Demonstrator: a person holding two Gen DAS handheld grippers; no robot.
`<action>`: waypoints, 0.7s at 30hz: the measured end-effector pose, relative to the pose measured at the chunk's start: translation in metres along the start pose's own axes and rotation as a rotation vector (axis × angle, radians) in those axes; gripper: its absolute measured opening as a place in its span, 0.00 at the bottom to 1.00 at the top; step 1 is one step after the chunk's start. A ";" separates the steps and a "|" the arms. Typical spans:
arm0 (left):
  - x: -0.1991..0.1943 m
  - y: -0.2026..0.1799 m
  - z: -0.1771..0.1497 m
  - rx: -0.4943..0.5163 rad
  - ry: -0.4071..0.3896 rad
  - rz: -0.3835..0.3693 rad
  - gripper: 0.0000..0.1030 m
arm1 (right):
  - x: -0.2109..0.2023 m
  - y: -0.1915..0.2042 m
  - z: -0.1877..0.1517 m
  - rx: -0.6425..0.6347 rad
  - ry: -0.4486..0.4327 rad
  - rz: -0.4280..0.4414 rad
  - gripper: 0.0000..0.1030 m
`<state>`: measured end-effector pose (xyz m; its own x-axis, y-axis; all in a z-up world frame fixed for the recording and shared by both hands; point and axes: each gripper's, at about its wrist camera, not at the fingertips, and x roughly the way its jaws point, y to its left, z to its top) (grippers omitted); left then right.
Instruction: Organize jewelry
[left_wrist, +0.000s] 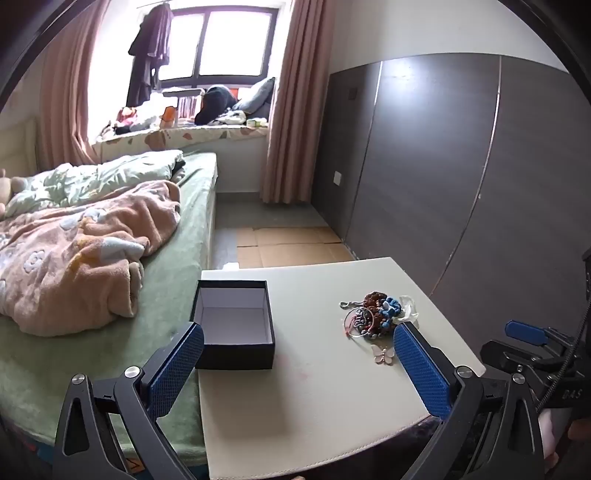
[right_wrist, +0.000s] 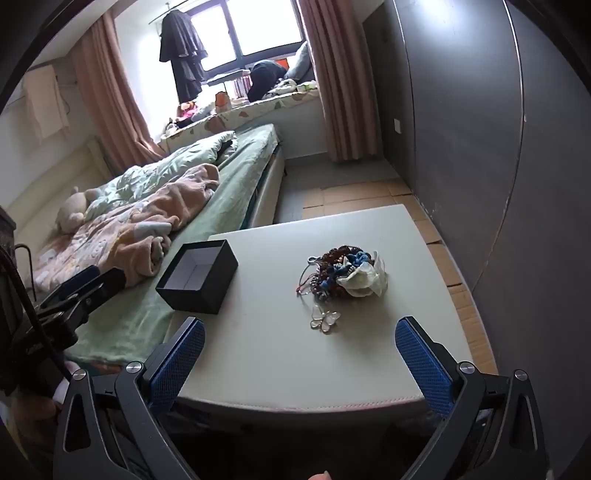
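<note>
A pile of jewelry (left_wrist: 373, 314) lies on the white table (left_wrist: 317, 398): brown beads, blue pieces, thin bangles and a white cloth pouch (right_wrist: 364, 278). A clear butterfly piece (right_wrist: 324, 319) lies apart at its near side, also the butterfly piece (left_wrist: 383, 353) in the left wrist view. An open black box (left_wrist: 234, 328) with a bare white inside stands at the table's left edge. My left gripper (left_wrist: 297, 354) is open above the table's near part, nothing between its fingers. My right gripper (right_wrist: 300, 350) is open too, short of the jewelry (right_wrist: 332, 273); the box (right_wrist: 197, 275) sits to its left.
A bed (left_wrist: 173, 295) with a green sheet and a pink blanket (left_wrist: 81, 251) runs along the table's left side. A dark wardrobe wall (left_wrist: 461, 166) stands at the right. Flattened cardboard (left_wrist: 291, 247) covers the floor beyond the table. A window seat (left_wrist: 184, 129) at the back holds clutter.
</note>
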<state>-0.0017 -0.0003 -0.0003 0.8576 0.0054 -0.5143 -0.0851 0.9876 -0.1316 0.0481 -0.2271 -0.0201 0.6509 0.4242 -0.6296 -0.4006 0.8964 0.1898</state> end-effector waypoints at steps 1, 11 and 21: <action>-0.001 -0.001 -0.001 -0.002 0.000 0.005 1.00 | -0.001 0.000 0.001 0.002 -0.001 0.001 1.00; 0.008 0.005 -0.001 -0.015 0.058 0.011 1.00 | 0.002 0.002 0.003 0.009 0.002 0.009 1.00; 0.008 0.005 -0.003 -0.028 0.054 0.026 1.00 | 0.007 0.002 0.004 0.016 0.016 -0.009 1.00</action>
<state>0.0032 0.0044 -0.0074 0.8265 0.0216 -0.5626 -0.1219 0.9824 -0.1414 0.0543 -0.2218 -0.0206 0.6444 0.4138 -0.6430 -0.3844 0.9023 0.1954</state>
